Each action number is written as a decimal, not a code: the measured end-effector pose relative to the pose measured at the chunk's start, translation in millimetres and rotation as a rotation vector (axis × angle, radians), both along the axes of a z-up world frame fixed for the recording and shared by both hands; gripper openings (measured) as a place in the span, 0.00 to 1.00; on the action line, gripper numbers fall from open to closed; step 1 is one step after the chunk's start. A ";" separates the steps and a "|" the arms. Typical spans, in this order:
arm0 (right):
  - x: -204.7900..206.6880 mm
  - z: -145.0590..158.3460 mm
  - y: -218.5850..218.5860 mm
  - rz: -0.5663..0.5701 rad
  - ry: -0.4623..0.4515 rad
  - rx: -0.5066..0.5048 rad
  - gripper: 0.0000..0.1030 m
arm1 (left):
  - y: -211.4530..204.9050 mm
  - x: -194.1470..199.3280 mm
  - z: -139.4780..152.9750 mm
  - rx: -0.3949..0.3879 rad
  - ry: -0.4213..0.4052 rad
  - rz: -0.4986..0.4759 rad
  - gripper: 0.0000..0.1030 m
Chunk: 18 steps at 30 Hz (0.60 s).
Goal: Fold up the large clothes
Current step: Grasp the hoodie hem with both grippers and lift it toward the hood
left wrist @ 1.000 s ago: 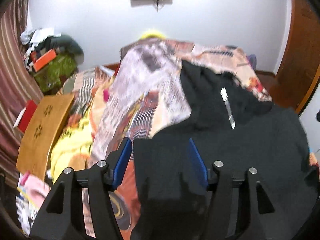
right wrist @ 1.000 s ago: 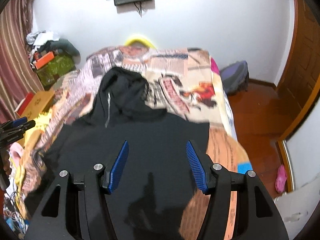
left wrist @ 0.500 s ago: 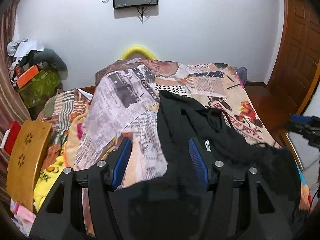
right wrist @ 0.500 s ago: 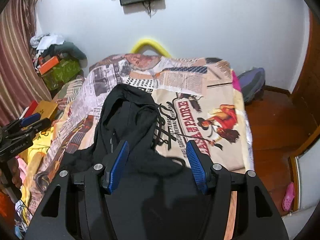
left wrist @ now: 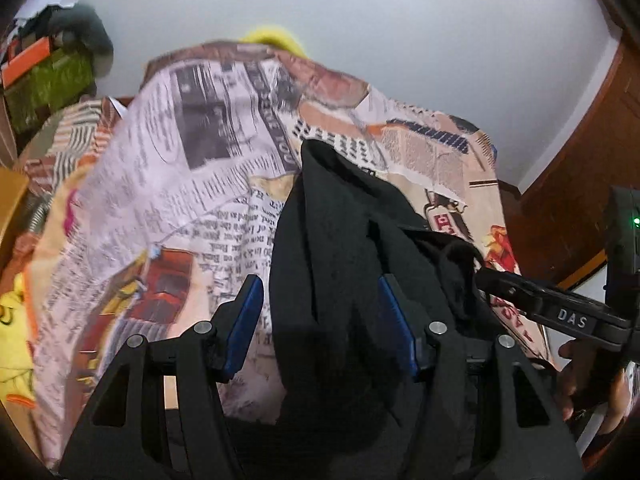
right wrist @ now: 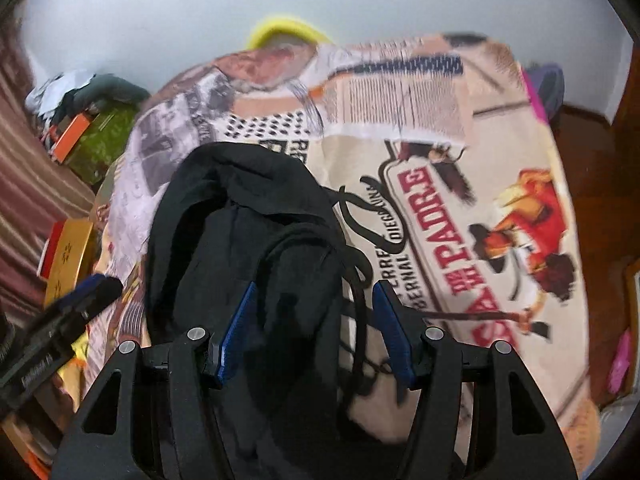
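A black hooded sweatshirt [left wrist: 344, 248] lies on a bed covered by a newspaper-print sheet [left wrist: 192, 168], hood toward the far wall. My left gripper [left wrist: 320, 312] is open, low over the hood's left side, fabric between its blue pads. My right gripper [right wrist: 314, 320] is open over the hood's right side [right wrist: 248, 216], with the black drawstrings [right wrist: 360, 216] trailing onto the sheet [right wrist: 460, 184] by its right finger. Each gripper shows at the edge of the other's view: the right one [left wrist: 548, 312] and the left one [right wrist: 76, 308].
Boxes and clutter [left wrist: 44, 64] are stacked at the far left by a striped curtain [right wrist: 24, 184]. A wooden board [right wrist: 68, 256] lies left of the bed. The wooden floor [right wrist: 592, 152] and a door [left wrist: 592, 128] are on the right. A yellow object [right wrist: 288, 28] sits beyond the bed.
Both grippers have moved forward and down along the sweatshirt from its body to the hood. They were open throughout. The views are now much closer to the fabric.
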State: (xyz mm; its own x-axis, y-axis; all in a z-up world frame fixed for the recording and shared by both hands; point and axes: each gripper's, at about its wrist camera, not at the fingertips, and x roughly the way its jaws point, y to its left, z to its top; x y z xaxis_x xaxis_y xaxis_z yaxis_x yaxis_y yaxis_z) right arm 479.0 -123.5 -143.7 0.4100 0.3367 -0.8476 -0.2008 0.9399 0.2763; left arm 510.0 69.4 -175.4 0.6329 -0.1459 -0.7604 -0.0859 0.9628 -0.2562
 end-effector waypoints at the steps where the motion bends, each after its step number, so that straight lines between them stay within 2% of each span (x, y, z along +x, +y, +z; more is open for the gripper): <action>1: 4.5 -5.7 -0.1 -0.021 0.014 -0.013 0.54 | -0.1 3.9 -4.9 0.007 0.005 0.007 0.55; 2: 8.4 -12.1 -0.8 -0.038 0.030 -0.021 0.54 | -0.5 7.7 -10.9 0.014 0.014 0.012 0.54; 5: 15.1 -24.7 -4.7 -0.057 0.066 -0.010 0.51 | -2.5 19.0 -29.0 -0.015 0.054 -0.014 0.39; 6: 15.4 -27.2 -6.9 -0.054 0.077 0.022 0.45 | -4.2 21.0 -34.4 -0.026 0.069 -0.027 0.30; 7: 15.8 -28.7 -7.9 -0.048 0.089 0.061 0.31 | -5.6 21.4 -37.2 -0.019 0.072 -0.027 0.27; 9: 11.5 -28.4 -10.8 -0.047 0.111 0.135 0.15 | -8.5 19.8 -39.5 0.003 0.071 -0.015 0.22; 10: 7.5 -24.2 -10.4 -0.044 0.095 0.128 0.14 | -8.5 18.4 -38.4 0.002 0.071 -0.007 0.16; 12: -3.3 -12.4 -8.0 -0.021 0.048 0.095 0.13 | -8.8 13.8 -32.2 0.000 0.066 0.003 0.11; 18: -51.2 39.9 -14.5 0.038 -0.065 0.074 0.10 | -12.3 -21.8 13.2 0.021 0.009 -0.043 0.09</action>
State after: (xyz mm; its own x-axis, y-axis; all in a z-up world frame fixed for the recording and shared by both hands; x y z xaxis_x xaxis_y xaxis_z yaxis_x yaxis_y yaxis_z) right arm 427.8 -138.0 -103.8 0.4491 0.4139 -0.7918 -0.2555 0.9087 0.3301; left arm 488.2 57.1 -162.2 0.6193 -0.1568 -0.7693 -0.0466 0.9708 -0.2353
